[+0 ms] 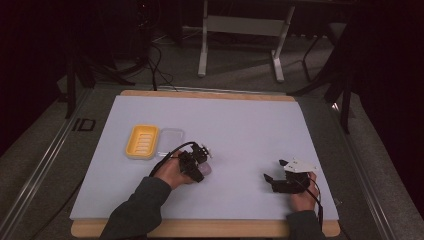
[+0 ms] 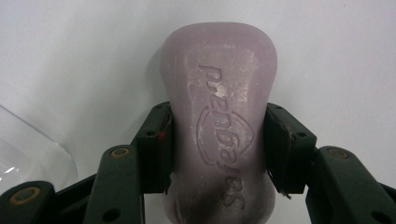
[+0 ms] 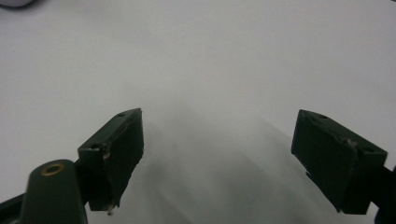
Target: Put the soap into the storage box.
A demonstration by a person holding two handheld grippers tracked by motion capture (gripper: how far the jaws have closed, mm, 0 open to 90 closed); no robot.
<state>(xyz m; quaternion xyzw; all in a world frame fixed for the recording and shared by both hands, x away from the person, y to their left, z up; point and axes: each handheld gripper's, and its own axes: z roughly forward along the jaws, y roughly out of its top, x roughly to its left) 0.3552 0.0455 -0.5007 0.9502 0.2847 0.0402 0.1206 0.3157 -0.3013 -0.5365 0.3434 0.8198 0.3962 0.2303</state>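
A pale lilac bar of soap (image 2: 219, 121) with embossed lettering lies on the white mat, and my left gripper (image 2: 217, 140) is shut on its narrow waist. In the high view the soap (image 1: 205, 169) peeks out at the tip of the left gripper (image 1: 200, 167), right of the soap dish. A yellow ribbed soap dish (image 1: 142, 141) sits on the mat's left, with a clear lid (image 1: 170, 141) beside it. My right gripper (image 1: 274, 171) rests low over the mat near the front right, its jaws wide apart around bare mat (image 3: 217, 154).
The white mat (image 1: 240, 125) covers a wooden table (image 1: 210, 227). The clear lid's edge (image 2: 32, 149) shows at the left of the left gripper view. A metal stand (image 1: 240, 30) and cables lie on the floor beyond the table.
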